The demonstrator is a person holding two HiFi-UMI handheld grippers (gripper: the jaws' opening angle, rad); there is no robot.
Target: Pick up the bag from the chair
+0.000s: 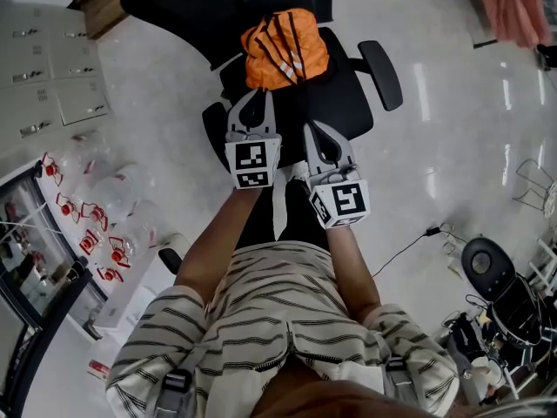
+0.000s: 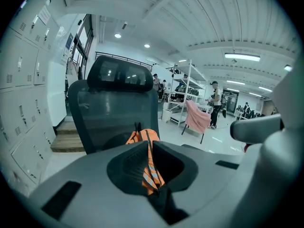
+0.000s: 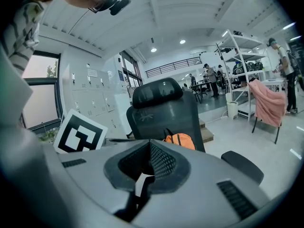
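An orange bag (image 1: 283, 49) with black straps and reflective stripes lies on the seat of a black office chair (image 1: 348, 94), against its backrest. My left gripper (image 1: 253, 97) is shut, its tips just short of the bag's near edge. My right gripper (image 1: 313, 129) is also shut and hangs over the seat's front, further from the bag. In the left gripper view the bag (image 2: 142, 136) shows just past the closed tips of the left gripper (image 2: 144, 144), in front of the chair (image 2: 114, 113). From the right gripper (image 3: 150, 142), the bag (image 3: 179, 139) sits ahead and slightly right.
The chair's right armrest (image 1: 383, 72) sticks out beside the seat. Grey lockers (image 1: 52, 68) and clear plastic bags with red tags (image 1: 96, 198) are at the left. A pink cloth (image 1: 513, 3) hangs at top right. A cable (image 1: 409, 246) and a black round device (image 1: 487, 264) lie on the floor at the right.
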